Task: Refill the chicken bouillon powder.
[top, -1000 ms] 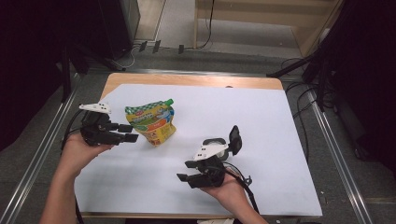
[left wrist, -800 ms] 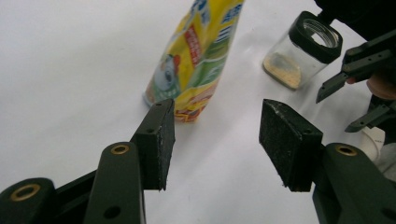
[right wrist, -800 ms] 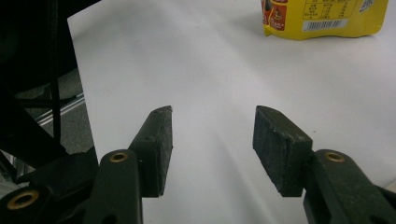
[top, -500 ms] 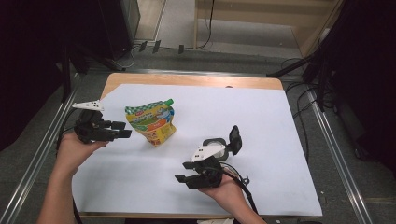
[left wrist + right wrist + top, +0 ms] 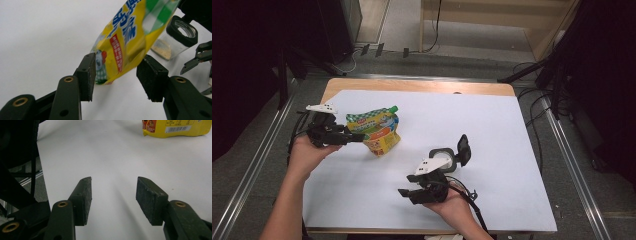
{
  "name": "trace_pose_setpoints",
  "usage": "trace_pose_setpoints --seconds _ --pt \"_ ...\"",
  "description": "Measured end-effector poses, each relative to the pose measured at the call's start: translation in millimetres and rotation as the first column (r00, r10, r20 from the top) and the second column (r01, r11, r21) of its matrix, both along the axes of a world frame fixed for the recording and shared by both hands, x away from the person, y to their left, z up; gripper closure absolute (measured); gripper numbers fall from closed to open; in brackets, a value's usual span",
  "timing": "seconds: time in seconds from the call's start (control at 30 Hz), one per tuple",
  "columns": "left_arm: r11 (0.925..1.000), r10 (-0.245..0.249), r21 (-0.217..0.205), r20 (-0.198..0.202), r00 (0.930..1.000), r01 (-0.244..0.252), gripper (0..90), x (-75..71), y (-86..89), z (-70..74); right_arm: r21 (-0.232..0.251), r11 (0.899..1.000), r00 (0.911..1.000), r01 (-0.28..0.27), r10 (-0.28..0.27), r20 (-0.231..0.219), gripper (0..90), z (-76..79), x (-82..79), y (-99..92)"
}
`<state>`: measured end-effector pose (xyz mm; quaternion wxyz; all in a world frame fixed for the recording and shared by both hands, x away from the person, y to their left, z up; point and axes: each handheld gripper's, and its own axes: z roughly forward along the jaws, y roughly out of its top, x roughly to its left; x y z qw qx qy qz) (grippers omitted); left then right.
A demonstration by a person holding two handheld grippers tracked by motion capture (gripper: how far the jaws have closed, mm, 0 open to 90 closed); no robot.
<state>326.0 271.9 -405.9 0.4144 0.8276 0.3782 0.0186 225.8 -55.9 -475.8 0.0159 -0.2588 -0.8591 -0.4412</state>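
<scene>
A yellow and green spouted pouch (image 5: 377,131) with a green cap lies on the white sheet at mid left. My left gripper (image 5: 358,136) points right at its near edge. In the left gripper view the pouch's lower corner (image 5: 120,45) sits between the pads (image 5: 87,75), which have just been closing and do not visibly press it. My right gripper (image 5: 408,196) rests in a hand near the front edge, open, with nothing between its pads (image 5: 150,200). The pouch (image 5: 175,127) lies far ahead of it.
A clear jar (image 5: 444,153) with a black flip lid lies just behind the right gripper; the same jar (image 5: 178,37) is seen past the pouch. The white sheet (image 5: 502,115) covers a wooden table between metal rails. Cables lie on the floor behind.
The left gripper drew back a little to the left, then moved right until its jaws reached the pouch's edge. The pouch, the jar and the right gripper have stayed put.
</scene>
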Motion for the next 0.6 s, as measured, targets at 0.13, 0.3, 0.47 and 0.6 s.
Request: trace_pose_setpoints --seconds 0.13,0.3,0.47,0.6 --pt "1.0000 -0.004 0.000 0.012 0.9999 0.004 54.6 1.8 -9.2 0.0 -0.002 1.000 1.0000 0.004 -0.004 0.001 48.2 -1.7 0.0 0.1" --pt "0.9998 0.005 -0.019 0.011 0.9999 -0.005 62.3 4.8 -15.2 0.0 -0.006 1.000 1.0000 0.008 -0.008 -0.004 48.2 -3.3 -0.1 0.2" --pt "0.9995 0.015 -0.030 0.012 0.9998 -0.014 66.7 6.5 -17.3 -1.0 -0.007 1.000 1.0000 0.007 -0.007 -0.005 48.2 -5.3 -0.1 0.8" --pt "0.9998 0.012 -0.014 0.027 0.9996 -0.012 73.6 5.3 -20.6 0.4 -0.007 1.000 0.9999 0.009 -0.009 -0.008 48.2 -6.3 0.4 1.0"
